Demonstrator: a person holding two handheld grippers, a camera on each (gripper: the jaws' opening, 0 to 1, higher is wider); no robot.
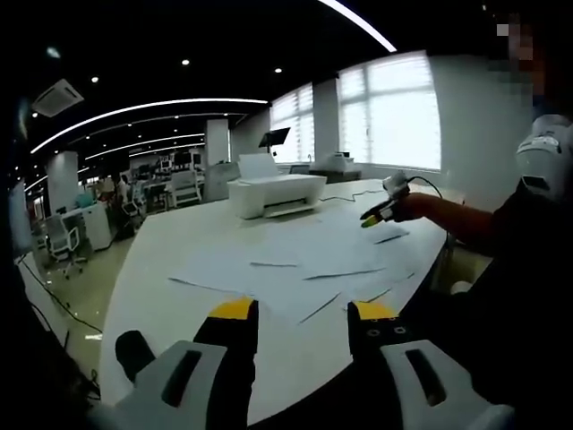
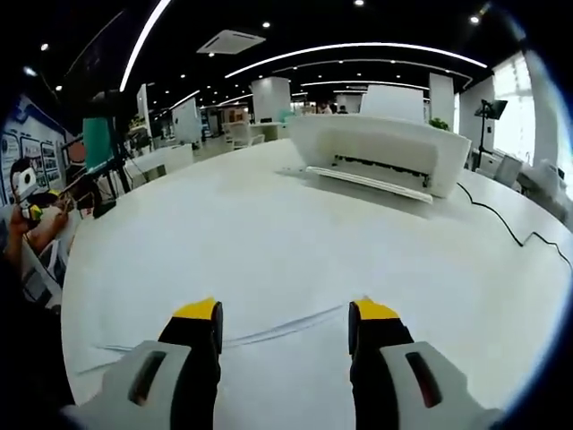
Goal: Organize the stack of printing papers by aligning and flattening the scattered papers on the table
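So, the scattered papers [image 1: 295,269] were spread loosely over the big white table [image 1: 179,242], several sheets overlapping at odd angles with their edges and corners clearly out of line. In the left gripper view, the left gripper [image 1: 303,324] was held low near the table's close edge, jaws spread apart with nothing caught between the yellow tips, the sheets lying just beyond them. Further across the table, the right gripper [image 1: 387,208] was seen at the end of a person's outstretched arm [image 1: 452,219], poised right above the far sheets; from that view it couldn't really be told whether paper was being touched.

In the right gripper view, the right gripper [image 2: 285,324] was pointed low over the tabletop, jaws parted wide and empty. A paper edge [image 2: 269,333] was visible as a thin line running across between the tips, with the sheet lying flat on the surface. A white printer [image 2: 376,148] was parked further back on the table, its tray facing the camera, and a black cable [image 2: 510,228] was trailed off to the right of it. At the left edge of that view the left gripper [image 2: 31,210] was glimpsed, gripped in a hand. An open office with desks and chairs was seen behind.
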